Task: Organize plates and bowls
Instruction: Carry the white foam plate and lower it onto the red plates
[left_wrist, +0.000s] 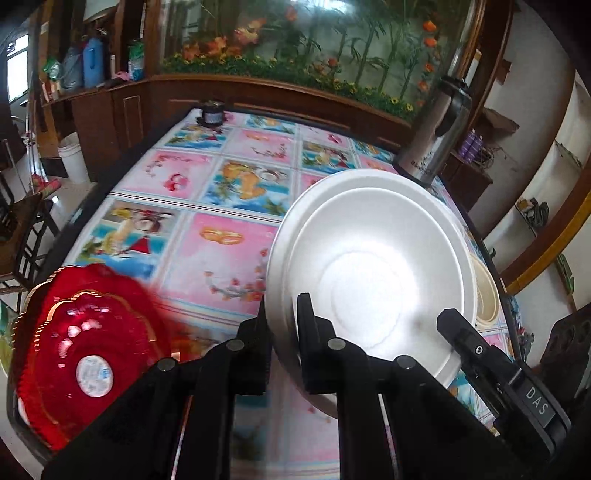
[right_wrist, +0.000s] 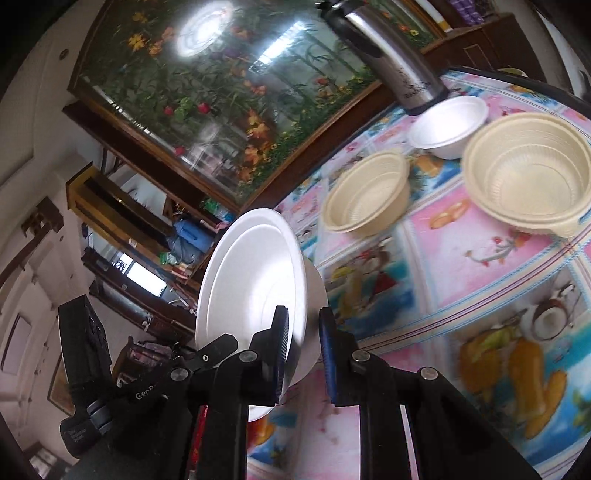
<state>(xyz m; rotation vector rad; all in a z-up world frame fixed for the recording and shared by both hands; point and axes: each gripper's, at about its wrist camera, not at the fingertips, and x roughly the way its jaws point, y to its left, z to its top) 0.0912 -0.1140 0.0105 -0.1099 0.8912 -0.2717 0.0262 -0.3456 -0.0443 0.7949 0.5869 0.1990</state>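
Observation:
A white foam bowl (left_wrist: 373, 266) is held tilted above the table; it also shows in the right wrist view (right_wrist: 255, 277). My left gripper (left_wrist: 282, 325) is shut on its rim. My right gripper (right_wrist: 303, 332) also has its jaws on the bowl's rim from the opposite side, and it shows in the left wrist view (left_wrist: 458, 325). A red scalloped plate (left_wrist: 85, 347) lies at the table's left corner. Two stacks of beige plastic bowls (right_wrist: 369, 192) (right_wrist: 528, 173) and another white foam bowl (right_wrist: 448, 125) stand on the table.
The table has a colourful pictured cloth (left_wrist: 221, 206). A steel thermos (left_wrist: 436, 136) stands at its far right edge and a small dark jar (left_wrist: 212, 114) at the far edge. A wooden cabinet with a flower-painted glass panel (left_wrist: 295, 55) lies behind.

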